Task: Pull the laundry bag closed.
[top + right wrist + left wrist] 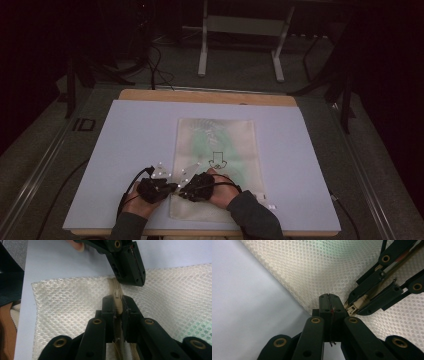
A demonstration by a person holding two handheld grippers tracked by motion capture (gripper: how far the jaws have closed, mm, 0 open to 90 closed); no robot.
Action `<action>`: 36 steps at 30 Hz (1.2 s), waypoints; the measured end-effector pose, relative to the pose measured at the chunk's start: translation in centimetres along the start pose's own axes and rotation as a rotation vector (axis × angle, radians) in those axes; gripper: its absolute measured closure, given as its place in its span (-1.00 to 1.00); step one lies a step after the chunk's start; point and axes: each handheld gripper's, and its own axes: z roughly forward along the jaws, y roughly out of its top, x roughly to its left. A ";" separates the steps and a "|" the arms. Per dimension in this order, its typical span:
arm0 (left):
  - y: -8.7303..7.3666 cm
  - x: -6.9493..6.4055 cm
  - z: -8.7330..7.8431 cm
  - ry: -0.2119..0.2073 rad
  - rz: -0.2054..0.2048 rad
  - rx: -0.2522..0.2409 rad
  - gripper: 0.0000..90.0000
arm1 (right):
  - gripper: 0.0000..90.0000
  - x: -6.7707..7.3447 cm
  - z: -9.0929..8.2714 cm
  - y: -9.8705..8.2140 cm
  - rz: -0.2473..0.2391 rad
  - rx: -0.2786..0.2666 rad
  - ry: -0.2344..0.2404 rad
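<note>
A pale mesh bag point(215, 145) with a green tint and a small printed mark lies flat on the white board point(135, 150). Its beige zipper point(113, 285) runs along the near end. My right gripper point(117, 298) is shut on the zipper pull point(118, 302); the left gripper view has it at the right point(359, 306). My left gripper point(329, 297) is shut, its tips on the mesh point(312, 265) at the bag's edge, just beyond the pull point(135, 280). In the high view both grippers point(169, 189) point(182, 191) meet tip to tip at the bag's near left corner.
The white board lies on a wooden table point(200, 96) with its edges close by on all sides. Cables trail from the grippers off the near left. A metal frame point(240, 45) stands on the dim floor beyond the table.
</note>
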 end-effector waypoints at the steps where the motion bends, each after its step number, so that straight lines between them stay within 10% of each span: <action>1: 0.0 0.0 0.0 0.001 0.001 0.001 0.99 | 0.83 0.0 0.0 0.0 0.001 0.002 -0.001; 36: 0.0 0.2 0.0 -0.011 -0.002 0.001 0.99 | 0.83 1.0 -1.0 -0.1 -0.052 0.106 -0.055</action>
